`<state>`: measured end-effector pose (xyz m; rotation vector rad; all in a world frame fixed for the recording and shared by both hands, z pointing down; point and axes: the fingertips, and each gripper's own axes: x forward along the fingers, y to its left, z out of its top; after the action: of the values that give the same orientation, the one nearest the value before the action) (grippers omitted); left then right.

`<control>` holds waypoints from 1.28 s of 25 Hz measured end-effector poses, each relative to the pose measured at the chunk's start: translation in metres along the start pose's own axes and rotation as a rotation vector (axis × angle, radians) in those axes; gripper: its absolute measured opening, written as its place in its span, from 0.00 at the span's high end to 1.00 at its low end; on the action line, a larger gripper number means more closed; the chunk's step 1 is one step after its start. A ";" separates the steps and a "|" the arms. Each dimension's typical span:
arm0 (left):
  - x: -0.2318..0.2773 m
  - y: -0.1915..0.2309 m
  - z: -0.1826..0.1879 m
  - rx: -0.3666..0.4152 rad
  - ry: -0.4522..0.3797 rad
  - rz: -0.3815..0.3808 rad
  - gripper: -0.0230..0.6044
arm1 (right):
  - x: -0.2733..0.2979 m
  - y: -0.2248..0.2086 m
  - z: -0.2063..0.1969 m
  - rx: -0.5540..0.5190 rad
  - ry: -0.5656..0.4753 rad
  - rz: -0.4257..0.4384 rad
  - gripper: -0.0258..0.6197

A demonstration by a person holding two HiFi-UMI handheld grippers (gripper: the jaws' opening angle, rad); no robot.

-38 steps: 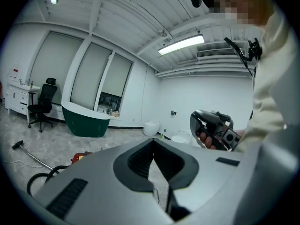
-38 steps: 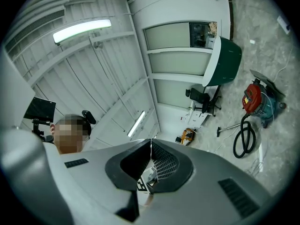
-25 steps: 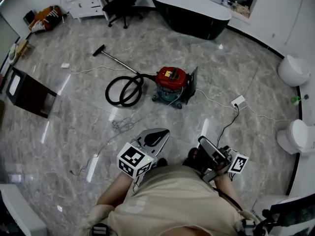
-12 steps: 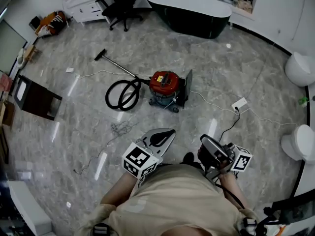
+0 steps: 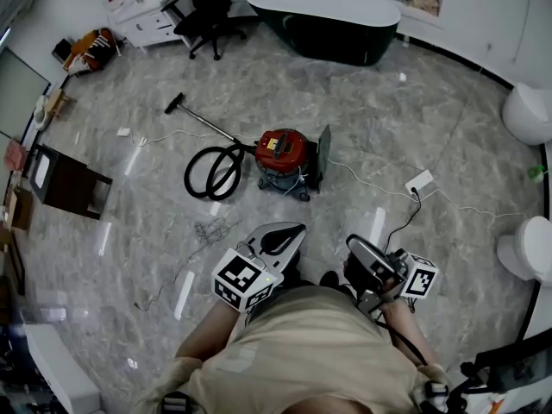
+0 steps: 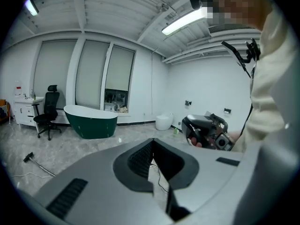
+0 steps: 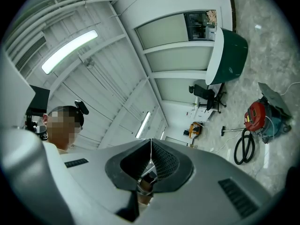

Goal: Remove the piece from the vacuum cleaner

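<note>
Vacuum cleaner (image 5: 285, 152): red canister on floor (image 5: 388, 128), well ahead of the person, hose (image 5: 213, 169) coiled beside; left gripper (image 5: 287, 230) and right gripper (image 5: 353, 243) both pressed together, empty; likely best to draw close, then spread jaws before grasping.

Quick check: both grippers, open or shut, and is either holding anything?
Left gripper: closed, jaws together, holding nothing.
Right gripper: closed, jaws together, holding nothing.
</note>
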<state>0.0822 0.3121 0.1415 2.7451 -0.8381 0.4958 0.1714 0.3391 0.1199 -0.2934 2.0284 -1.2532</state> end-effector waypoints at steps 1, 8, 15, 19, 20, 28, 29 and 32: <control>0.005 0.002 0.000 0.003 -0.002 -0.008 0.96 | -0.003 -0.003 0.004 0.001 -0.009 -0.007 0.96; 0.036 0.027 0.004 -0.006 -0.028 -0.091 0.96 | -0.006 -0.016 0.034 -0.064 -0.089 -0.100 0.96; 0.044 0.099 0.017 -0.034 -0.059 -0.141 0.96 | 0.045 -0.048 0.045 -0.070 -0.108 -0.167 0.96; 0.039 0.148 0.022 -0.044 -0.069 -0.148 0.96 | 0.089 -0.065 0.048 -0.083 -0.089 -0.180 0.96; 0.037 0.161 0.024 -0.045 -0.075 -0.148 0.96 | 0.099 -0.069 0.049 -0.082 -0.087 -0.183 0.96; 0.012 0.244 0.038 -0.102 -0.137 -0.131 0.96 | 0.177 -0.092 0.059 -0.118 -0.102 -0.196 0.96; 0.009 0.251 0.037 -0.105 -0.137 -0.127 0.96 | 0.186 -0.094 0.059 -0.118 -0.095 -0.191 0.96; 0.003 0.271 0.035 -0.105 -0.134 -0.119 0.96 | 0.203 -0.105 0.059 -0.107 -0.082 -0.196 0.96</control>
<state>-0.0625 0.0802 0.1424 2.7337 -0.7037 0.2405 0.0487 0.1384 0.1007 -0.5979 2.0376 -1.2293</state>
